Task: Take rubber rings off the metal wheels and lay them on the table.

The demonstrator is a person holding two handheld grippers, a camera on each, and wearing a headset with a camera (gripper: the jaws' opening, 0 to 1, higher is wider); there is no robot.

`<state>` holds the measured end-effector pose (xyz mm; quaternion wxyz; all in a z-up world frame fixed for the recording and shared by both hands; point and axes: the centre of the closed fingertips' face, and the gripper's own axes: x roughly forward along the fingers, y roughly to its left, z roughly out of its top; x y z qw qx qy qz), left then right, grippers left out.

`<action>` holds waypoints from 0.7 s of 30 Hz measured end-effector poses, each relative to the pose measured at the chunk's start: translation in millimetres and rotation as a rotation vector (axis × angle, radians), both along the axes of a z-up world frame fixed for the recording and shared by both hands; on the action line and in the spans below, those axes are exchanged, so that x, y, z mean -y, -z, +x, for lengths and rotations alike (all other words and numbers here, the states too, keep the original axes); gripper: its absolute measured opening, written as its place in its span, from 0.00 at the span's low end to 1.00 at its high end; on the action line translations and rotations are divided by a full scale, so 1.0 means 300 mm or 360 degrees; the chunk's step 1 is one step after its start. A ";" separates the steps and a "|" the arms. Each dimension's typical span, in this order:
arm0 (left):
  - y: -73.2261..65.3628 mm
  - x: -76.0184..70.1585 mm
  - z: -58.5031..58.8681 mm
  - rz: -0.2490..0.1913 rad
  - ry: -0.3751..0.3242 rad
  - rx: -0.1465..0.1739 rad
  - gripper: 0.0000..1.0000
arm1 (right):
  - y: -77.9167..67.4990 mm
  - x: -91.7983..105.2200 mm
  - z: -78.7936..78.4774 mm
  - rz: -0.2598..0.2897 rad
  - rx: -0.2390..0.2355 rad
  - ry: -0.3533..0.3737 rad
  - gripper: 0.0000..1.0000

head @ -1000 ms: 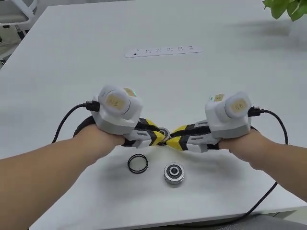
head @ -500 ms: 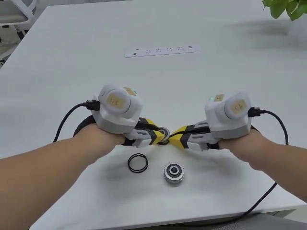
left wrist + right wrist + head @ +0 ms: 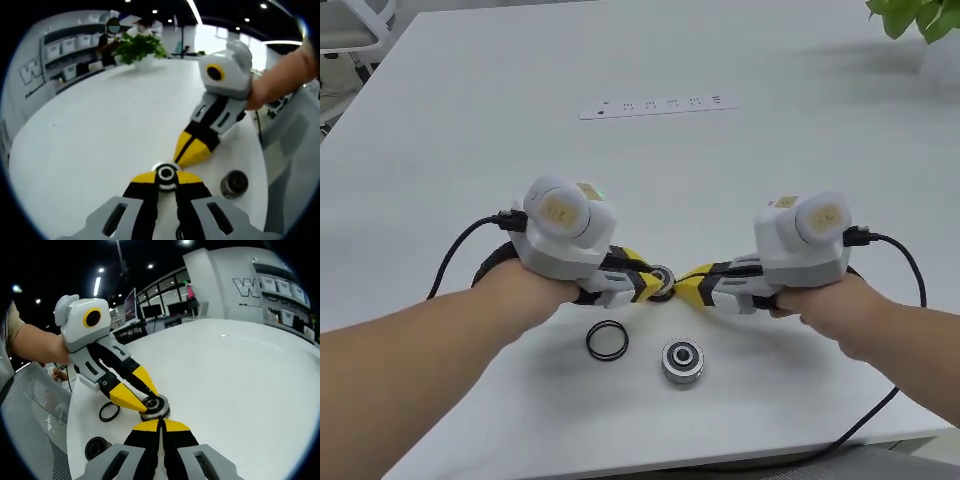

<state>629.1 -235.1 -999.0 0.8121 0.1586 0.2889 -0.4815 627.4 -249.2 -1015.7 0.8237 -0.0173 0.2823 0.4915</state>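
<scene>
My left gripper (image 3: 646,285) clamps one metal wheel (image 3: 661,281) above the table (image 3: 470,120). My right gripper (image 3: 689,290) is pressed together, tips at its rim (ring pinched? can't tell). Two wheels in all: the second wheel (image 3: 682,361) lies near the front edge, beside one loose rubber ring (image 3: 607,341). Open tabletop ahead.
</scene>
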 end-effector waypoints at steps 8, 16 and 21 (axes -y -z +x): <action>0.000 0.000 0.000 0.0004 -0.0004 0.0001 0.13 | -0.014 -0.006 -0.018 0.0042 -0.0045 0.0031 0.00; 0.001 0.000 0.000 -0.0004 -0.0015 0.0004 0.12 | -0.027 0.006 -0.031 0.0132 -0.0121 0.0096 0.00; 0.003 -0.002 0.003 0.0000 -0.0021 0.0003 0.12 | -0.041 0.005 -0.019 0.0228 -0.0197 0.0165 0.00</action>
